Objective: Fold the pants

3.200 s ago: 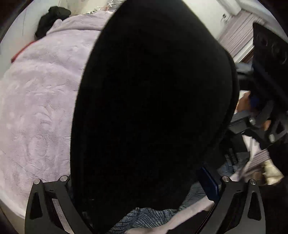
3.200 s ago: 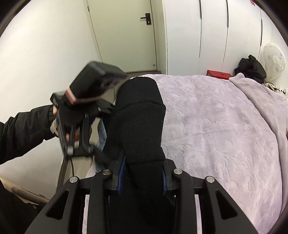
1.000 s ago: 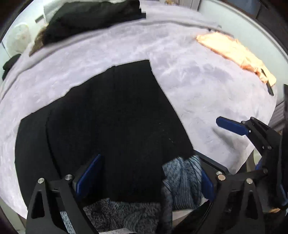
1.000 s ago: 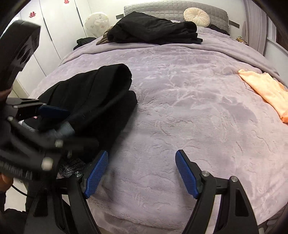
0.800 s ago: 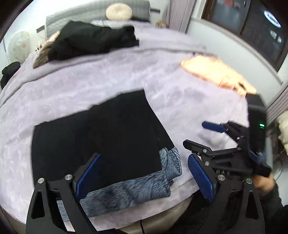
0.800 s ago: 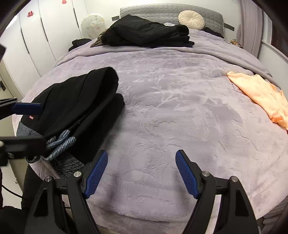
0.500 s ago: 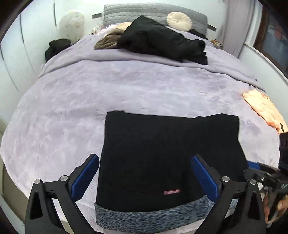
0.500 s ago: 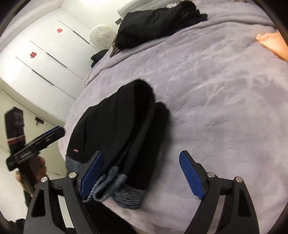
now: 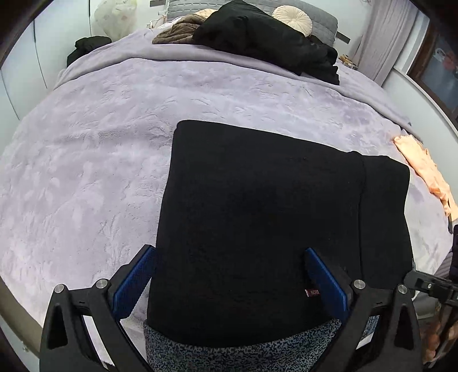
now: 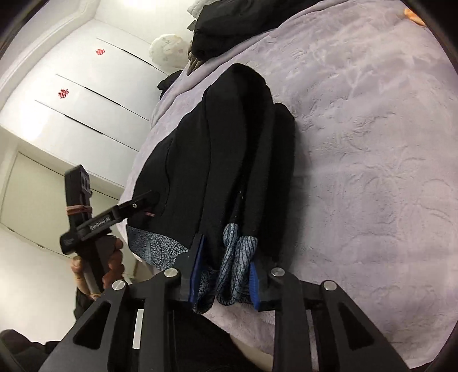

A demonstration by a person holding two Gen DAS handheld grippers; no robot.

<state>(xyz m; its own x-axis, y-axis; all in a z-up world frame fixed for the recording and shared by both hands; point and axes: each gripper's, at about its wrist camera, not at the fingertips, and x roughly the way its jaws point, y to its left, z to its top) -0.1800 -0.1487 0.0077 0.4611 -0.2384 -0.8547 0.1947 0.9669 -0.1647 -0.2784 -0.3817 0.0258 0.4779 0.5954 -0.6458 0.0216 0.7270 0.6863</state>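
The black pants (image 9: 257, 217) lie folded into a flat stack on the lilac bed cover, with a blue-grey speckled waistband (image 9: 229, 354) at the near edge. My left gripper (image 9: 229, 283) is open, its blue pads either side of the stack's near end, just above it. In the right wrist view the pants (image 10: 229, 148) show from the side as several layers. My right gripper (image 10: 224, 274) is shut on the bunched waistband layers (image 10: 234, 263) at the bed's edge. The left gripper (image 10: 114, 217) shows there at the left, held by a hand.
A black coat (image 9: 266, 43) and a brown garment (image 9: 183, 31) lie at the head of the bed by a round cushion (image 9: 294, 17). An orange cloth (image 9: 426, 168) lies at the right edge. White wardrobe doors (image 10: 71, 94) stand left.
The pants were held up off the bed, then laid down folded. Both grippers let go and opened. The right gripper has since closed on the waistband end; the left came in low over the stack.
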